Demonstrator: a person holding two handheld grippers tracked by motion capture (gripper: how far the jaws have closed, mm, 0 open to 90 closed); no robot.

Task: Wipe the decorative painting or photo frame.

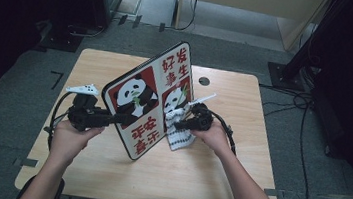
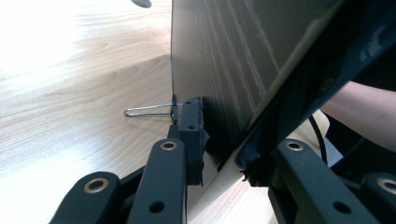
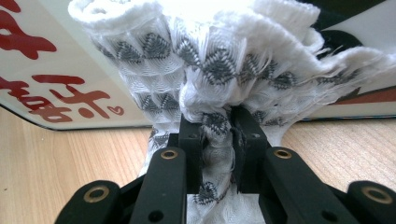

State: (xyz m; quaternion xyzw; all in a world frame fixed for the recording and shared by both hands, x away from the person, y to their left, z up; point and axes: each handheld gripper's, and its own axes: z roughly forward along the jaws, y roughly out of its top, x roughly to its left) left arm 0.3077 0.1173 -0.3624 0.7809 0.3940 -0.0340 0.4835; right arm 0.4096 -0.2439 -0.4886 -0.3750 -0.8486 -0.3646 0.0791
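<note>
A board [image 1: 149, 96] printed with pandas and red characters stands tilted on its edge on the wooden table [image 1: 206, 173]. My left gripper [image 1: 124, 119] is shut on the board's left edge. In the left gripper view its jaws [image 2: 224, 154] straddle the edge, one pad on the wood-grain back [image 2: 224, 60]. My right gripper [image 1: 176, 124] is shut on a white cloth with a grey zigzag pattern [image 1: 178, 132]. The bunched cloth [image 3: 210, 60] lies against the board's printed face [image 3: 46, 60], pinched between the right gripper's jaws [image 3: 217, 140].
A thin wire loop [image 2: 149, 110] sticks out from the board's back near the table. A round cable hole [image 1: 204, 81] sits near the table's far edge. Cables [image 1: 304, 109] trail over the floor at the right, and dark equipment stands at the left.
</note>
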